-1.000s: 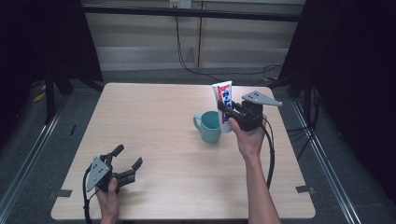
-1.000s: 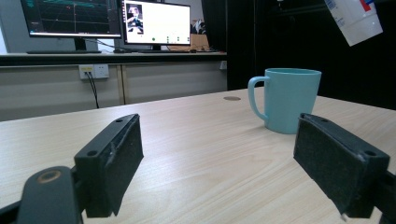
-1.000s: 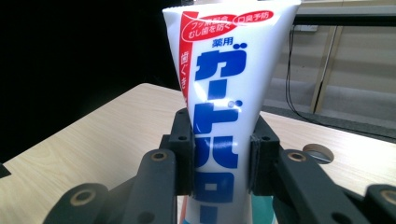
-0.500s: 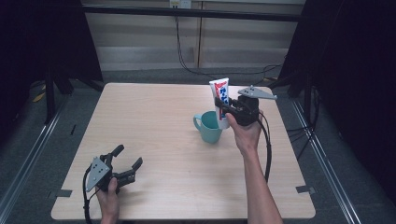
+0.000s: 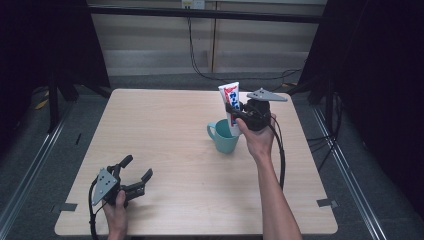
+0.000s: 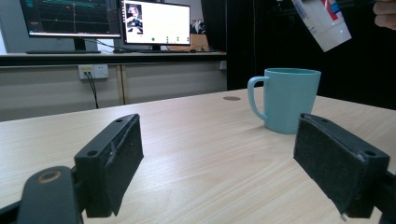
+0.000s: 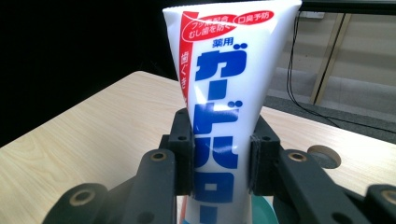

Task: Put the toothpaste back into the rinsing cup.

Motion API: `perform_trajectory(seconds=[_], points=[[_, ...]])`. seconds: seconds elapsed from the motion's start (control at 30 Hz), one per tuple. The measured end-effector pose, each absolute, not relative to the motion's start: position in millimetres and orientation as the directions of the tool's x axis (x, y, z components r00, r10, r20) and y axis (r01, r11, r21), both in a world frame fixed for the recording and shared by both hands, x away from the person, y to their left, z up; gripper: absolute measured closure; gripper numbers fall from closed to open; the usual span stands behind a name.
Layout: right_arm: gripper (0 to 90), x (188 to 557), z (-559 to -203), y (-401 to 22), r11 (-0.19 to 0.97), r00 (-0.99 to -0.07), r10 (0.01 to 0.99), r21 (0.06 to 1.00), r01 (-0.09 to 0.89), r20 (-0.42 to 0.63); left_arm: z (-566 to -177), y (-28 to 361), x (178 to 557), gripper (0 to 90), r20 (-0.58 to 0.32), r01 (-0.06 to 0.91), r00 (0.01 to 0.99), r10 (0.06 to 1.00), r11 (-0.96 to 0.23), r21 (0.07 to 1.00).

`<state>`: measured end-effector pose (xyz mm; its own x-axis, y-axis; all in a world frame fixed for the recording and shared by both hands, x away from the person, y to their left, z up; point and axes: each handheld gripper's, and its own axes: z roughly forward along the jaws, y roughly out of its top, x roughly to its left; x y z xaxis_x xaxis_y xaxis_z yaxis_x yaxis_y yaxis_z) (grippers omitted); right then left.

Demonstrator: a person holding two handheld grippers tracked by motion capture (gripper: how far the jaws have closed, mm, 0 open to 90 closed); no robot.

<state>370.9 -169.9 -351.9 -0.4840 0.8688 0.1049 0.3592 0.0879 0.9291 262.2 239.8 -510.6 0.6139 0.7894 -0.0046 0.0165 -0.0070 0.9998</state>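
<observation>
High view: right of middle, the right tongs (image 5: 235, 111) pinch the toothpaste tube (image 5: 230, 100) upright over the teal mug (image 5: 223, 136); go straight down, slowly.

Left gripper view: the left tongs (image 6: 224, 175) are wide open and hold nothing (low on the counter (image 6: 196, 140)).

Right gripper view: keep the squeeze on the tube's middle until it sits inside.

Black tongs (image 5: 134, 176); grey three-cornered plates; trailing black cables.
</observation>
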Motion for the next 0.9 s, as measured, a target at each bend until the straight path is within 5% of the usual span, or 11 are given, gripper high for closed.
perform_trajectory(seconds=[0.9], points=[[67.8, 405.4, -374.8, -162.3, 0.099, -0.478, 0.869, 0.901, 0.423, 0.129, -510.7, 240.5, 261.5, 15.6, 0.001, 0.014, 0.62, 0.785, -0.012, 1.0]])
